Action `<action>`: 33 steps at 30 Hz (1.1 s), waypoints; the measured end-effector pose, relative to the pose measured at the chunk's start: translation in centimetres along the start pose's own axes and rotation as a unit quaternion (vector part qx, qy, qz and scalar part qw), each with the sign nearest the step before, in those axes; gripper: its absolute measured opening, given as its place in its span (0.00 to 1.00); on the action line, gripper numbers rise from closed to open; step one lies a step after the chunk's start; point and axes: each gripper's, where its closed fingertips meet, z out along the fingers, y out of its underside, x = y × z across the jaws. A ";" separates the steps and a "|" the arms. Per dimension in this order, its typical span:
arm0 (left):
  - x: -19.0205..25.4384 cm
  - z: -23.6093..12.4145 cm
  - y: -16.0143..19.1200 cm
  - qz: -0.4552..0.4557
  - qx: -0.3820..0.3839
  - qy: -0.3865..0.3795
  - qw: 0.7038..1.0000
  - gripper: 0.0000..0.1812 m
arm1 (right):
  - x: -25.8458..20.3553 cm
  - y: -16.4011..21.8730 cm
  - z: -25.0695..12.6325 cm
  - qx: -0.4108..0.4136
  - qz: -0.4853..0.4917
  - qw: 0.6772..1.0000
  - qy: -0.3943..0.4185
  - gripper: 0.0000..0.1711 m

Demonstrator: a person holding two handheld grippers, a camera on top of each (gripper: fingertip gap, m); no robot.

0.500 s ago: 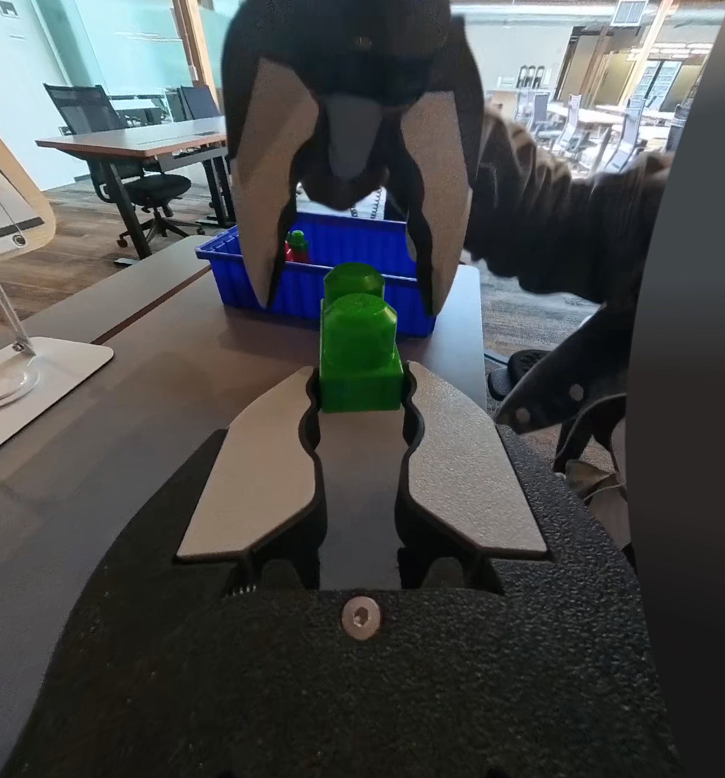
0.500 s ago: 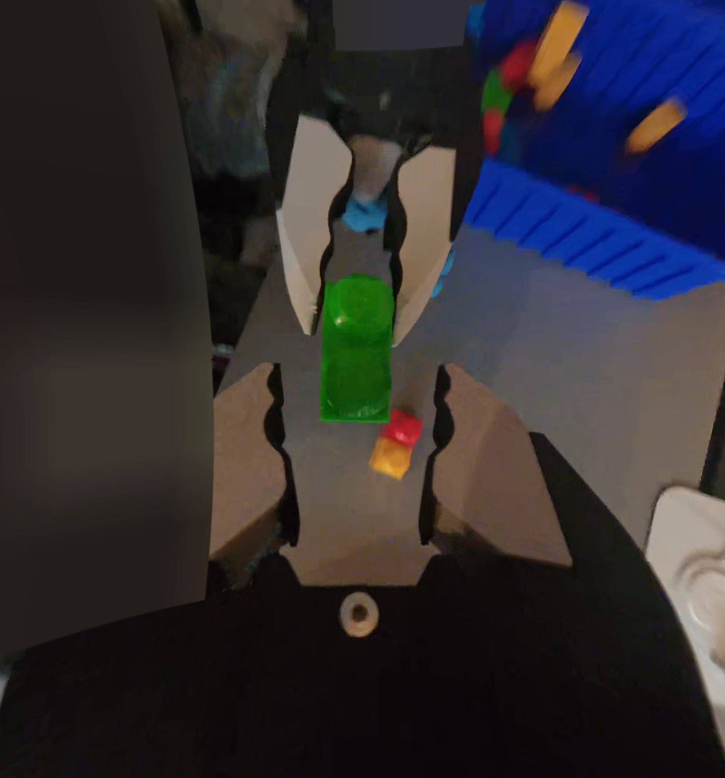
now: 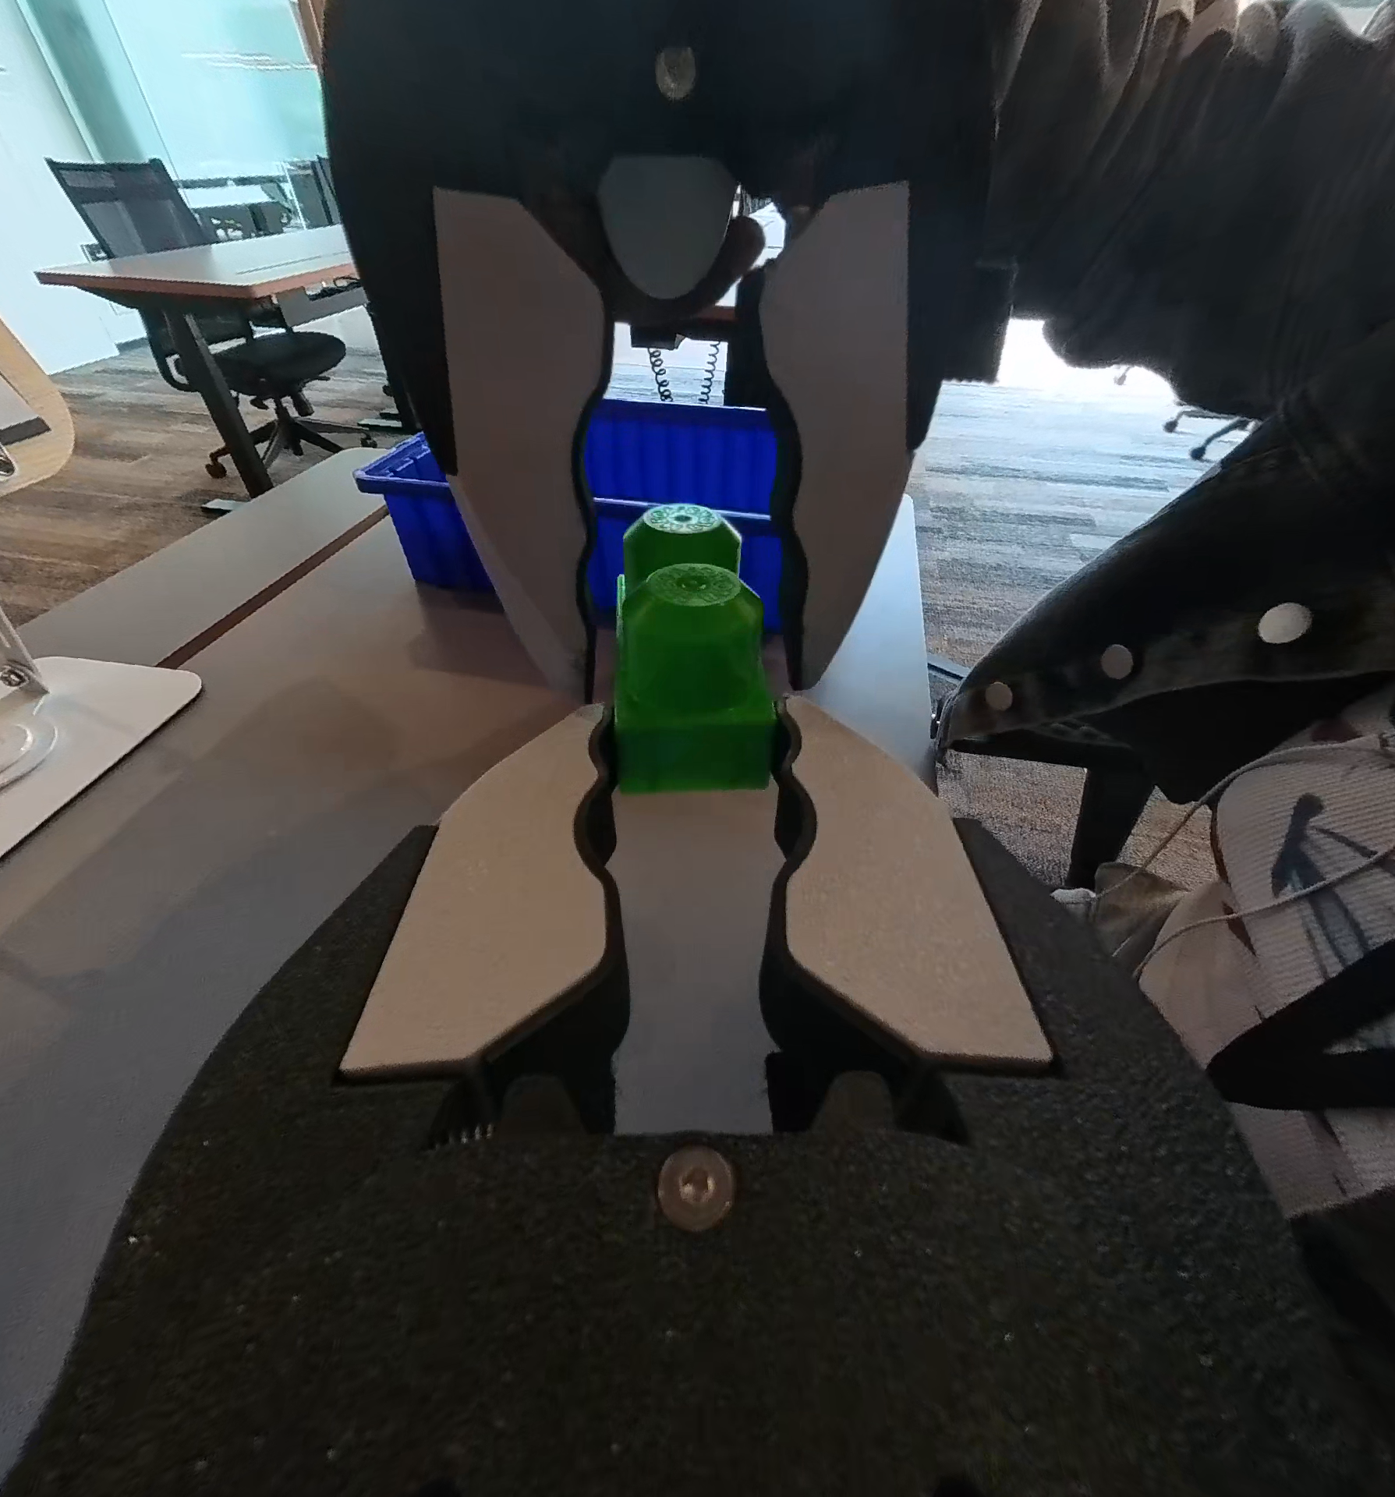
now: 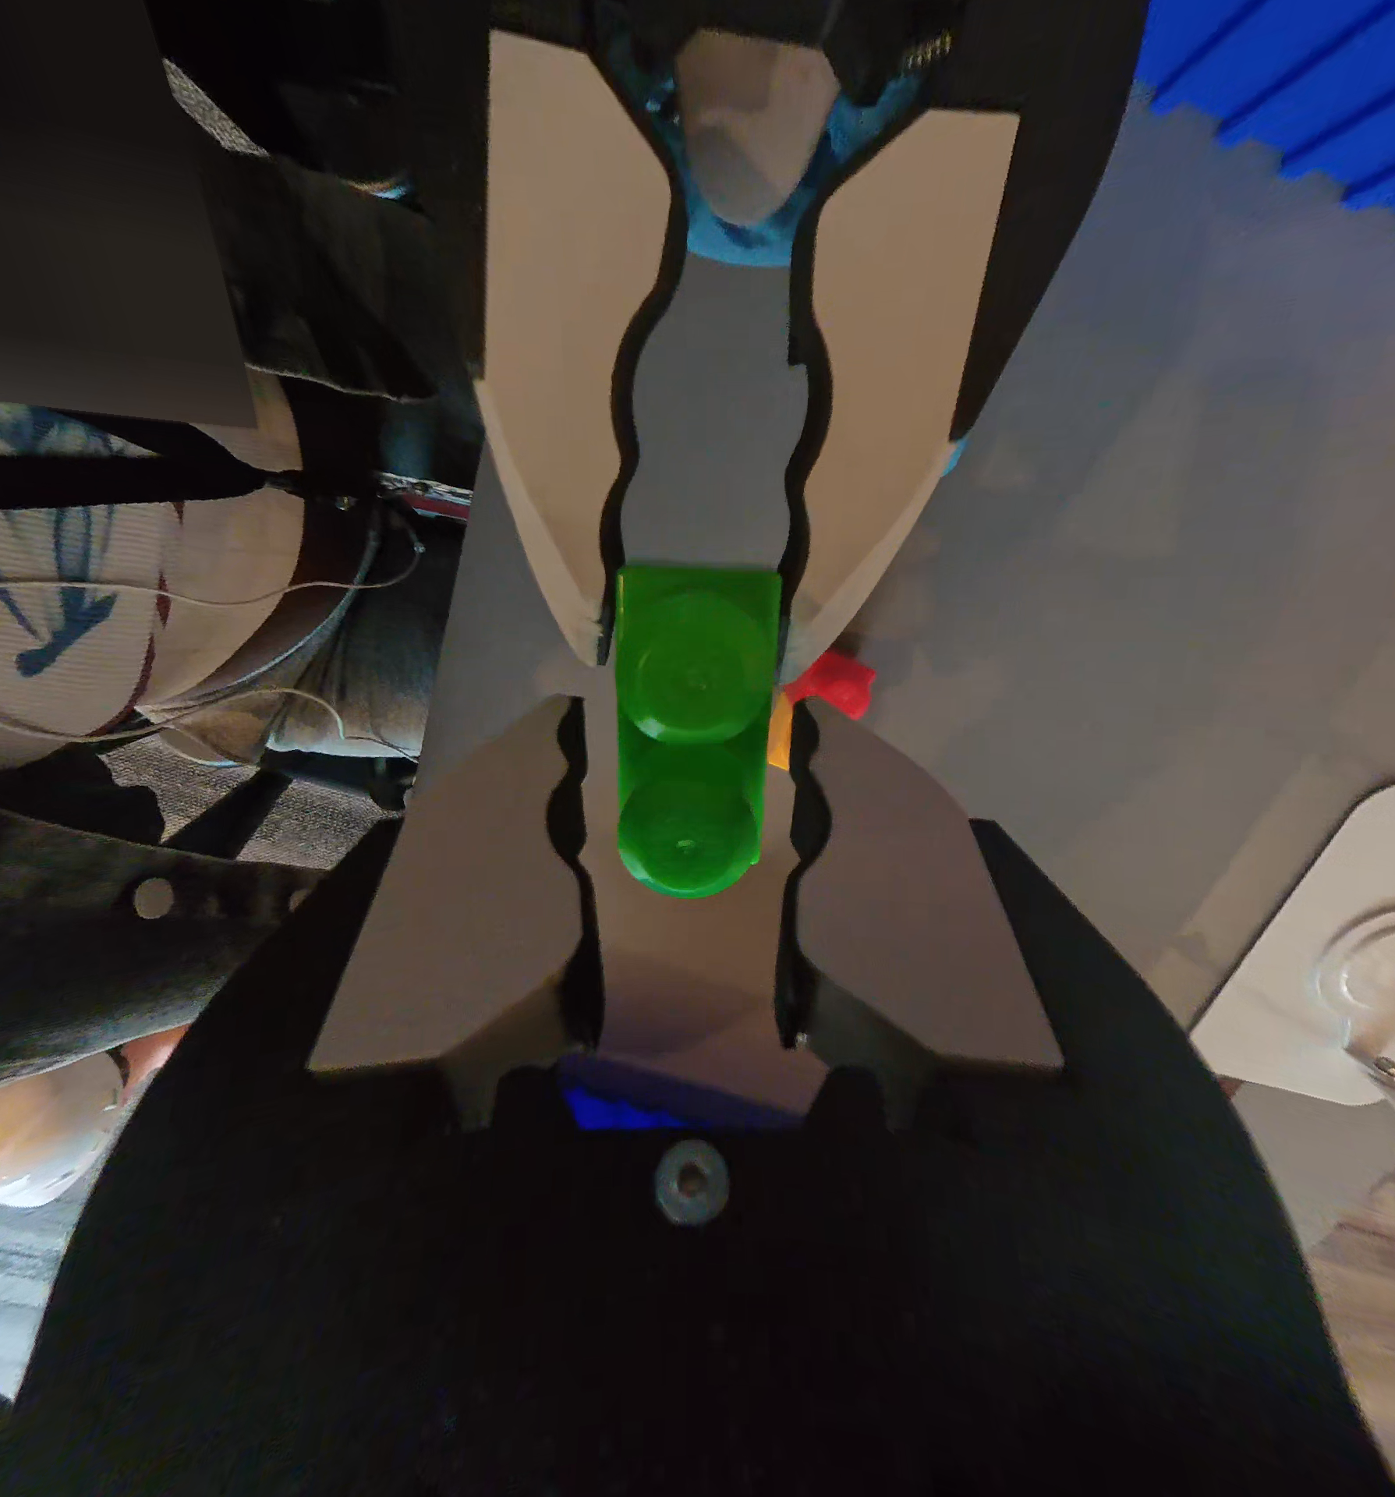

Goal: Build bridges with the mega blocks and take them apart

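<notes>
Green block (image 3: 690, 713), 2 studs: clamped at its base by my left tongs (image 3: 692, 729); my right tongs (image 4: 687, 778) straddle it, parted, touching unclear.

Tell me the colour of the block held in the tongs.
Green block, clearest in the left wrist view.

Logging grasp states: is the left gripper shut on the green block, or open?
Shut on it. In the left wrist view, the left gripper's fingertips press both sides of the green block, whose studs point up.
</notes>
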 end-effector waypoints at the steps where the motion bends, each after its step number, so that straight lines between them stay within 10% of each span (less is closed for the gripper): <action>1: 0.0 0.0 0.0 0.000 0.001 0.002 1.000 0.20 | 0.1 0.1 0.1 -0.006 0.001 1.000 0.001 0.28; 12: -0.4 -0.5 0.0 -0.014 0.007 0.005 1.000 0.21 | 0.7 -0.2 0.6 0.002 0.004 1.000 0.009 0.21; 15: -2.3 -2.1 0.9 -0.021 -0.035 -0.052 0.998 0.38 | 1.7 0.9 0.8 -0.003 0.014 0.999 0.039 0.20; 33: -5.9 -11.7 -1.8 0.001 0.023 -0.227 0.974 0.33 | 6.6 7.8 11.5 -0.018 0.163 0.984 0.072 0.20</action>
